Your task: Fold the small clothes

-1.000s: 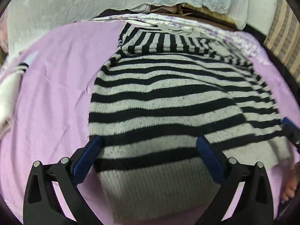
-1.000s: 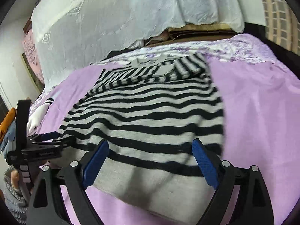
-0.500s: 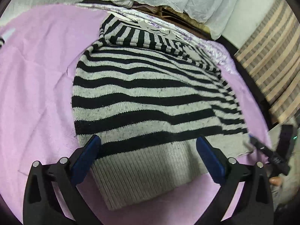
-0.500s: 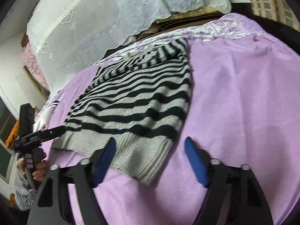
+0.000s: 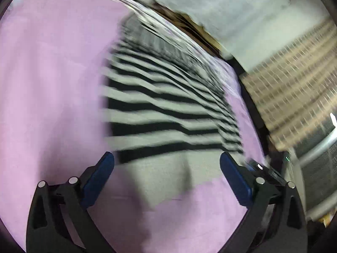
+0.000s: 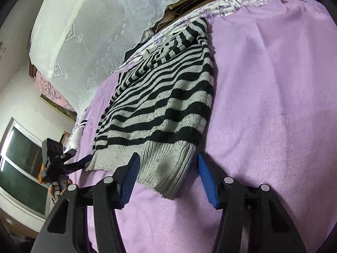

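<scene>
- Right now your striped sweater point(image 6: 166, 103) lies flat on the lilac bedspread point(image 6: 273, 105), its black and grey bands running across it, the plain grey ribbed hem nearest you and the neck end far off, by the flowered sheet point(image 6: 238, 0) at the head of the bed.
- Your right gripper point(image 6: 168, 177) sits low at the hem's right-hand corner — the ribbed corner point(image 6: 168, 168) lies between the two blue pads point(image 6: 131, 178).
- Its jaws have just been closing and now stand about half apart; the pads flank the knit with a gap on each side, so nothing is pinched yet.
- Your left gripper point(image 5: 166, 168) is at the other end of the hem, and in its own view the picture is badly smeared.
- Even so, you can see its blue pads point(image 5: 99, 175) standing wide, the grey hem band point(image 5: 168, 168) lying between and beyond them, untouched.
- From the right wrist view you see that left gripper point(image 6: 84, 160) at the frame's left edge, its dark tips just at the hem's far corner — whether they touch the knit you cannot tell.
- White lace cloth point(image 6: 94, 31) hangs behind the bed, and a second pale garment point(image 6: 78, 130) lies on the bedspread beyond the sweater's left side.
</scene>
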Motion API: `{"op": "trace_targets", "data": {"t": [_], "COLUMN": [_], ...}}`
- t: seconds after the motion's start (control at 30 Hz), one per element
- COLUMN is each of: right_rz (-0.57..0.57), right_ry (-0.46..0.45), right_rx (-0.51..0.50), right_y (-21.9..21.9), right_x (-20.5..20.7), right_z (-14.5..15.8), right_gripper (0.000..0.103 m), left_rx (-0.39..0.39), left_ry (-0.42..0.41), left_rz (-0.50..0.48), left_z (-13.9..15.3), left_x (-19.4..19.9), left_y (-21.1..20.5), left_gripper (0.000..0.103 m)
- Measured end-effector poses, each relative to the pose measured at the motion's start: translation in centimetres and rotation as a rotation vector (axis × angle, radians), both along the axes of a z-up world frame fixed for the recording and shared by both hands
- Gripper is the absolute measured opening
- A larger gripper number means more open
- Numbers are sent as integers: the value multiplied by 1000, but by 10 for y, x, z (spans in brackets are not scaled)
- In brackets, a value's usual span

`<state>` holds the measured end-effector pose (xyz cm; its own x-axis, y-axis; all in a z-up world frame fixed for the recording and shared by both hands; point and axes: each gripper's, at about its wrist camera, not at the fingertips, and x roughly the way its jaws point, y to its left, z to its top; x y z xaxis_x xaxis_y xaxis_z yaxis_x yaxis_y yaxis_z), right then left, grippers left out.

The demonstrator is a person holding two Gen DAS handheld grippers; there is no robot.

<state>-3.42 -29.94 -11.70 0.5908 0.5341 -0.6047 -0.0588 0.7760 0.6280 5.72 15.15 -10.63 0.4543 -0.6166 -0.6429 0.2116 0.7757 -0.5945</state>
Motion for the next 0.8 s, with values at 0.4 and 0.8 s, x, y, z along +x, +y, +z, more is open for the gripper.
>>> {"op": "trace_targets", "data": {"t": [0.4,0.8], "right_rz": [16,44], "right_ry": [8,6], "right_rx": [-18,0], "right_y": [8,14], "right_x": [22,32], "right_z": [-2,-6], "right_gripper": [59,50], "left_rx": [56,-27], "left_ry": [38,24], "left_rz": [-127,-193], "left_z": [-12,-15], "left_x": [35,28], "left_y": [-41,-50], "left_gripper": [98,95]}}
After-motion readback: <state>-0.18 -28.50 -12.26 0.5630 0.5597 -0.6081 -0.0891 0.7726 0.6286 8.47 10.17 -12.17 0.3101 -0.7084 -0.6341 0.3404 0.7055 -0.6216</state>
